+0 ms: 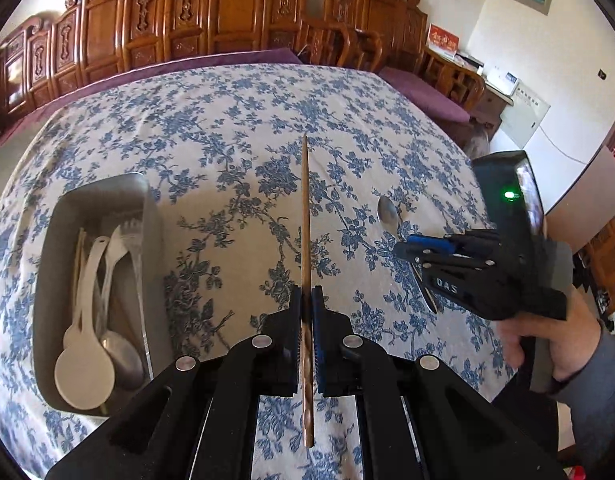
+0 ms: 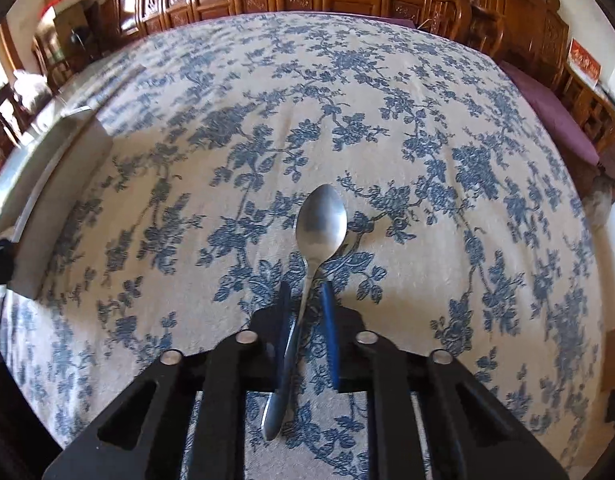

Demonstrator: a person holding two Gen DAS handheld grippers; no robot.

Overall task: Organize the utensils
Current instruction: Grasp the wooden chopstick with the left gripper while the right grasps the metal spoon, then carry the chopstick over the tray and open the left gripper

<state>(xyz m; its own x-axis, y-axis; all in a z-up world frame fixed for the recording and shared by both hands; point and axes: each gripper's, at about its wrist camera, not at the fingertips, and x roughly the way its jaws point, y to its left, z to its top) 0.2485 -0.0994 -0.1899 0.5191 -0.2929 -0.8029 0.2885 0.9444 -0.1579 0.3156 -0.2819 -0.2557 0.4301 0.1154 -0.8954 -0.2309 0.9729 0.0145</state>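
My left gripper (image 1: 306,292) is shut on a brown wooden chopstick (image 1: 306,200), which points straight ahead above the table. To its left stands a metal tray (image 1: 107,184) holding white plastic spoons, a fork, a metal spoon and chopsticks. On the right, my right gripper (image 1: 413,254) is down over a metal spoon (image 1: 388,212) lying on the cloth. In the right wrist view the spoon (image 2: 321,220) has its handle between the fingers of the right gripper (image 2: 306,292). The handle runs close along the left finger, and cloth shows between it and the right finger.
A blue-flowered tablecloth (image 2: 427,100) covers the table. The tray (image 2: 59,152) sits at the far left in the right wrist view. Carved wooden benches with purple cushions (image 1: 423,94) stand behind the table. A person's hand (image 1: 547,344) holds the right gripper.
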